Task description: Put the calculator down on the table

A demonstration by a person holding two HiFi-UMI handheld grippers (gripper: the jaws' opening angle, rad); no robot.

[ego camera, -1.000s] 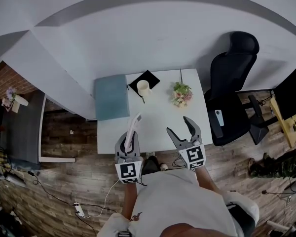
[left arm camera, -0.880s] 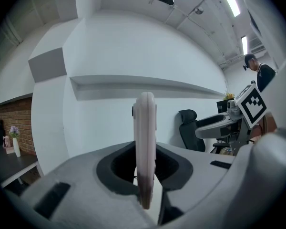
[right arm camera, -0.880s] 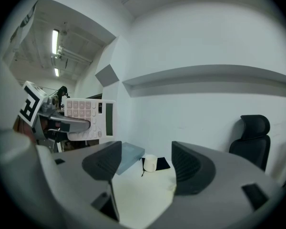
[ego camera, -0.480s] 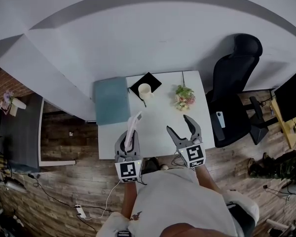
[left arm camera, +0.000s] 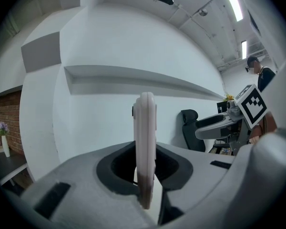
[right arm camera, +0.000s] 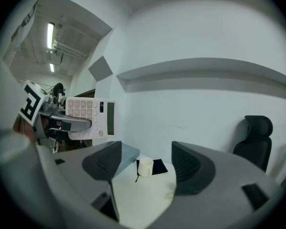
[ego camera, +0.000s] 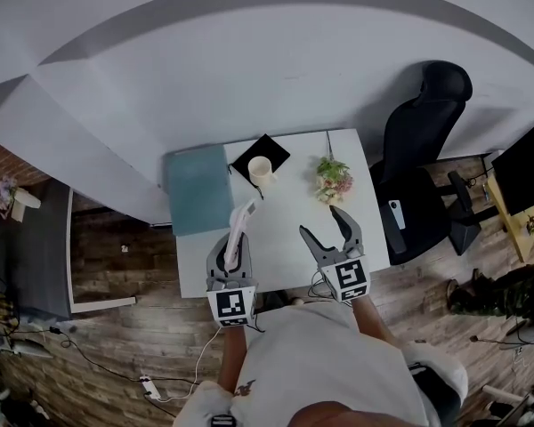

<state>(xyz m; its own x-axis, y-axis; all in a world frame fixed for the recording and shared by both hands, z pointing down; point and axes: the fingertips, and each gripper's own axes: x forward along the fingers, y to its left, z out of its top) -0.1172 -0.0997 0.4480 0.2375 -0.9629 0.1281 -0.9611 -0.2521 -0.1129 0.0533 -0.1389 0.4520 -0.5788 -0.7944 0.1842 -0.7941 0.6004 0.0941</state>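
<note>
**Head view:** The left hand-held gripper (ego camera: 238,245) is clenched on the calculator (ego camera: 243,224). The calculator stands on edge and sticks forward above the near edge of the worktop (ego camera: 289,238), not yet resting on it. The right hand-held gripper (ego camera: 323,224) is beside it, released and empty. Both forearms reach out side by side, roughly level. A cup (ego camera: 261,169) and flowers (ego camera: 334,178) sit further back, leaving bare surface nearer, probably the landing spot.

**Left gripper view:** The calculator shows as a thin upright slab, with the pads pressing on both faces at its lower end. To lay it flat, the wrist would likely need to roll.

**Right gripper view:** The jaws stand wide apart with nothing between them, and only the distant cup shows through the gap. Off to the left the calculator's keys and display face this way, held in the air.
</note>
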